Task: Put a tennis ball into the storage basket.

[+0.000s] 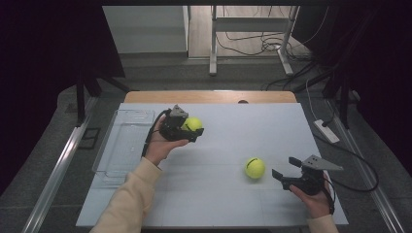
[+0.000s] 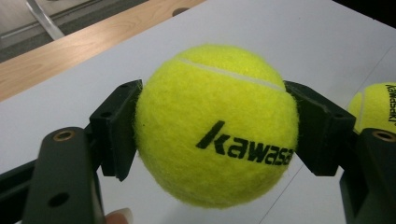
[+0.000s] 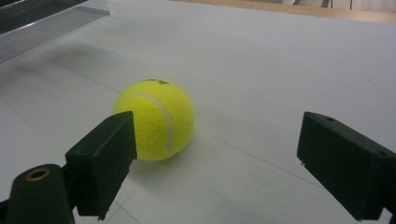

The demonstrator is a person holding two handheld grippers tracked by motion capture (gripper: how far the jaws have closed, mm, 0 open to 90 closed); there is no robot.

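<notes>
Left gripper point(image 1: 187, 130), left of frame centre in high view, jaws clamped on yellow tennis ball point(image 1: 193, 124); ball round, no long axis. Left gripper view: black "kawasa" print faces camera, white seam curves across top, fuzzy felt. Left hand point(image 1: 163, 145) cups gripper from below, forearm angled up from bottom edge. Second tennis ball point(image 1: 254, 167) rests on white table point(image 1: 218, 204), lower right of centre. Right gripper point(image 1: 285, 168) beside it, jaws wide, empty, pointing left.

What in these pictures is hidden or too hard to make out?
- Held tennis ball, left gripper view: its printed name runs behind the right jaw; in the high view the left gripper covers most of it.
- Clear tray, right gripper view: cut off by the top edge.
- Other ball, high view: print too small.
</notes>
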